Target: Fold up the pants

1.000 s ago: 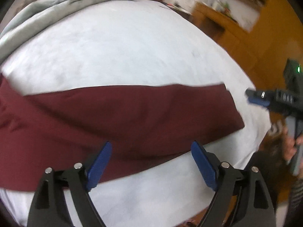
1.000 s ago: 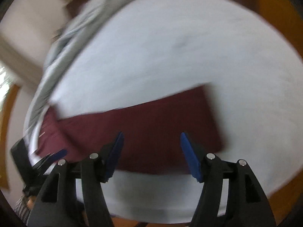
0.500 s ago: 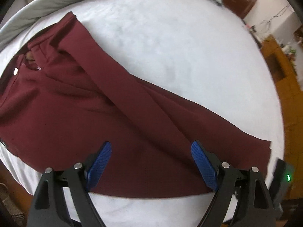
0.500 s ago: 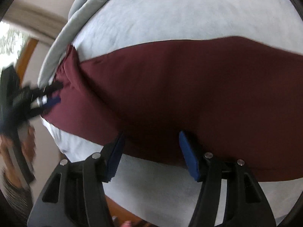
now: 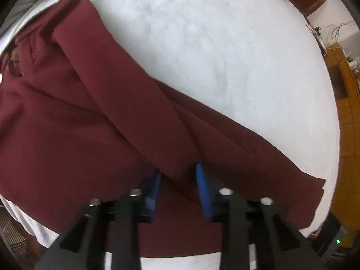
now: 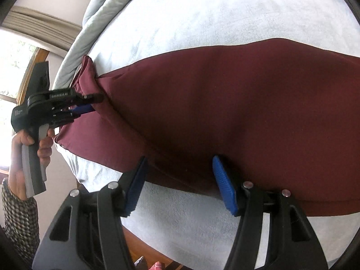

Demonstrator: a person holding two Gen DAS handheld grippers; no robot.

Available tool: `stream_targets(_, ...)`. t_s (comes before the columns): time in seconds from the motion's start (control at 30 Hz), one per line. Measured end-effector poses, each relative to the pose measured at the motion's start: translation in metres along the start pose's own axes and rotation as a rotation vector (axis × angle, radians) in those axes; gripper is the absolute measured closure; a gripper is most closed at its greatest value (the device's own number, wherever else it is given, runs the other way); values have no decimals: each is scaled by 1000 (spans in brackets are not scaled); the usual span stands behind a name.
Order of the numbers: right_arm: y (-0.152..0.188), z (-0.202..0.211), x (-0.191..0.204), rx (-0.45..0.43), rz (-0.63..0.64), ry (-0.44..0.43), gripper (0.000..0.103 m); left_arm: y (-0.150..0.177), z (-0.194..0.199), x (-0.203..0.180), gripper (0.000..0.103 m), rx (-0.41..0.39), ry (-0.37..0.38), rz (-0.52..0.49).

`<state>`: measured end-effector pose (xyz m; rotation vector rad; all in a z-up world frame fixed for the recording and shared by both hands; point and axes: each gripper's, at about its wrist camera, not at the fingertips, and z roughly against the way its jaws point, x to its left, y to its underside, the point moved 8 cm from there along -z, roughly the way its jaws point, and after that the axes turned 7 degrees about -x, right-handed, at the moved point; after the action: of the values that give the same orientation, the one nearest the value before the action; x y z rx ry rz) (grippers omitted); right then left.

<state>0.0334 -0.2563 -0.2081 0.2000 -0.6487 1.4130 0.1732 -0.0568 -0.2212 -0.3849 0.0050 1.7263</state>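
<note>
Dark red pants (image 5: 94,121) lie lengthwise on a white bed (image 5: 225,45), folded leg on leg. My left gripper (image 5: 178,180) is shut on a raised fold of the pants near the waist end; the cloth bunches between its blue pads. In the right wrist view the left gripper (image 6: 95,103) pinches the waist end of the pants (image 6: 225,103) and lifts it a little. My right gripper (image 6: 180,180) is open, its blue pads astride the near edge of the leg fabric, low over the bed (image 6: 225,15).
A grey duvet (image 6: 105,6) is bunched along the far side of the bed. A window (image 6: 11,67) is at the left. Wooden furniture (image 5: 346,103) stands beyond the right edge of the bed. The near bed edge lies just below both grippers.
My left gripper has closed on a fold of the pants near the waist. My right gripper has come closer to the leg fabric and stays open.
</note>
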Motion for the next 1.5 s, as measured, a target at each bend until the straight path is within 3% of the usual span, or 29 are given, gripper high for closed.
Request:
stream_targets(0.17,2,10,-9,3,-25,-25,43,18,27,4,90,-124,22,-11)
stream_targets(0.2,2,11,-10,5,-32,-30,43,28,34,6,98,-145,18,-15)
stream_targets(0.3,2,14,-9,10,-38,-28,43,53,47,27,103,-209,-45,-9)
stream_targets(0.43,-3,23,-2,-26,-5,14,41,87,36,57,103,-168,-32,36)
stream_targets(0.5,-14,31,18,-79,58,-15,30,93,29,62,103,-151,0,72)
stream_targets(0.57,-17,28,37,-69,129,-36,27,92,35,59,103,-171,6,47)
stream_targets(0.67,-19,13,75,-29,266,-80,28,72,35,50,88,-190,36,16)
stream_targets(0.73,-19,-4,99,6,357,-87,27,60,39,43,66,-216,34,-5)
stream_targets(0.77,-20,-13,106,23,389,-73,27,53,40,41,49,-226,39,-6)
stream_targets(0.87,-23,-39,118,62,464,-22,30,36,41,45,41,-223,45,8)
stream_targets(0.93,-21,-56,118,108,474,-14,60,38,45,43,38,-226,42,18)
stream_targets(0.97,-20,-62,116,126,473,-4,86,32,45,47,37,-226,42,19)
stream_targets(1.0,-19,-64,115,130,485,9,91,28,43,48,34,-218,39,16)
stream_targets(1.2,7,-51,135,115,586,-59,93,11,46,48,23,-139,-34,-32)
stream_targets(1.4,17,-65,120,148,481,-84,93,-14,14,46,20,-46,-275,-133)
stream_targets(1.5,16,-61,117,143,459,-97,93,-15,1,49,19,-5,-280,-112)
